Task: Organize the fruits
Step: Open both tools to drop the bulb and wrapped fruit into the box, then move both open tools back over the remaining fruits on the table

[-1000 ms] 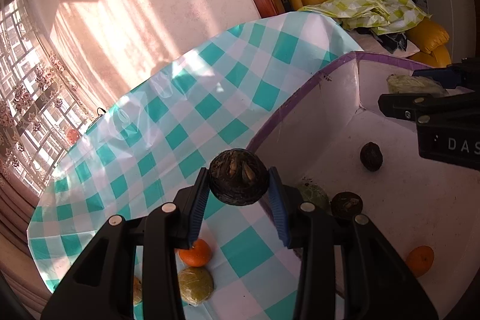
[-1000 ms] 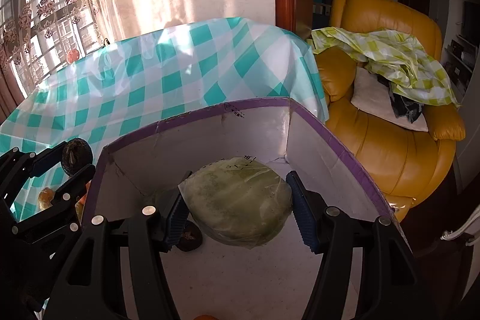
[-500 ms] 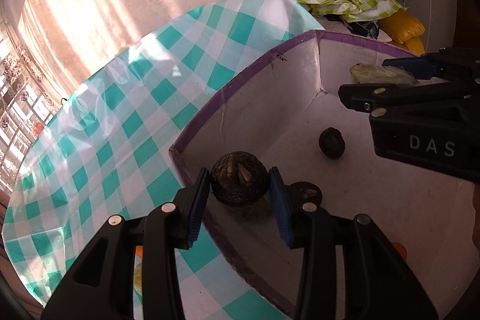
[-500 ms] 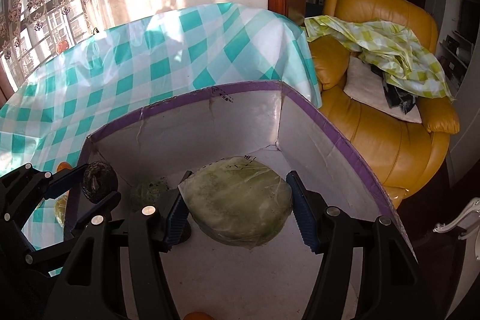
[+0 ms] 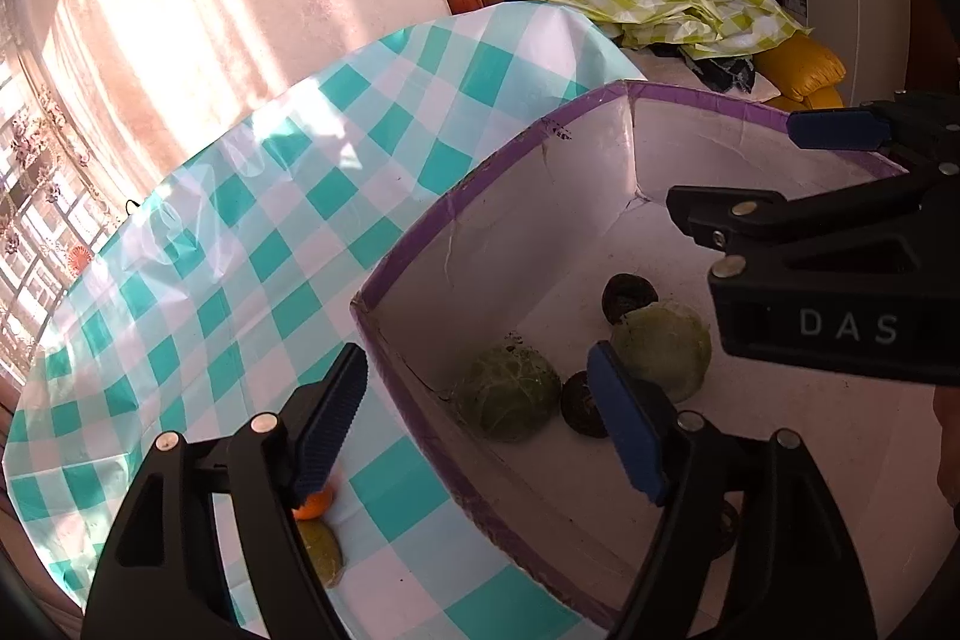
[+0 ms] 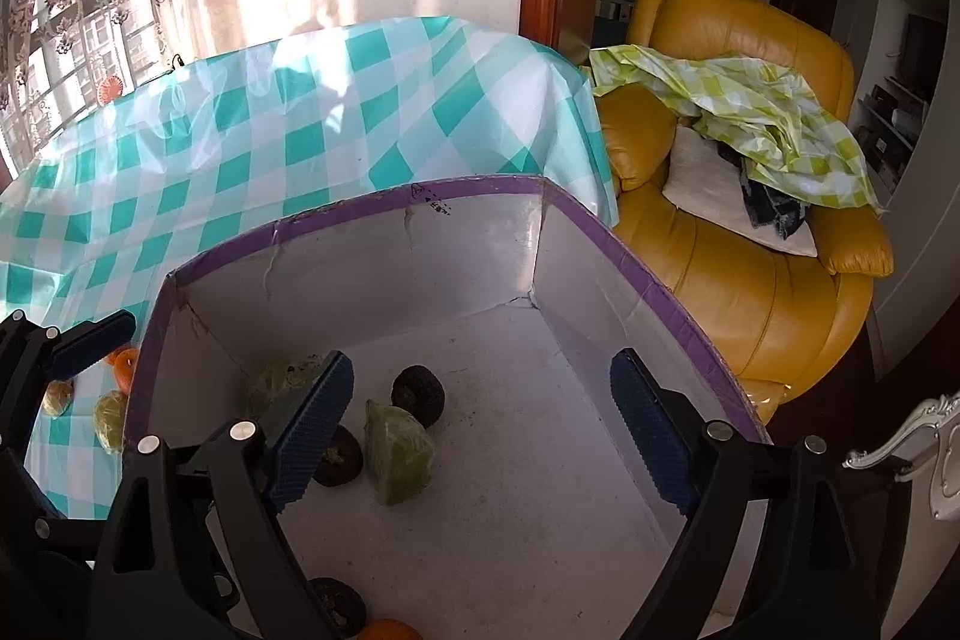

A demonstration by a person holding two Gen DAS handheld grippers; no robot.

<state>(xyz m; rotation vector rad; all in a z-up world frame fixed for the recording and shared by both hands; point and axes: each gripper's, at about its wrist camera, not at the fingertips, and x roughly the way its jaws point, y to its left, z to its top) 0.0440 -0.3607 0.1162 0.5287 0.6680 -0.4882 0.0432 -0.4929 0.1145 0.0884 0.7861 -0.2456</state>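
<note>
A white cardboard box with a purple rim point(image 5: 480, 172) point(image 6: 480, 187) stands on the checked table. Inside lie two green wrapped fruits point(image 5: 507, 394) point(image 5: 663, 346), the nearer one also in the right wrist view point(image 6: 399, 451), and dark round fruits point(image 5: 627, 295) point(image 6: 418, 394) point(image 6: 339, 457). My left gripper point(image 5: 480, 418) is open and empty over the box's near-left wall. My right gripper point(image 6: 480, 430) is open and empty above the box floor. An orange point(image 5: 313, 505) and a green fruit point(image 5: 321, 550) lie on the table left of the box.
The table has a teal and white checked cloth point(image 6: 270, 130). A yellow armchair point(image 6: 750, 232) with a green checked sheet stands right of the table. More fruits point(image 6: 111, 418) lie on the cloth left of the box. An orange point(image 6: 387, 629) lies at the box's near edge.
Both grippers have opened. The left one let go of the dark fruit and the right one let go of the green wrapped fruit; both fruits now lie in the box.
</note>
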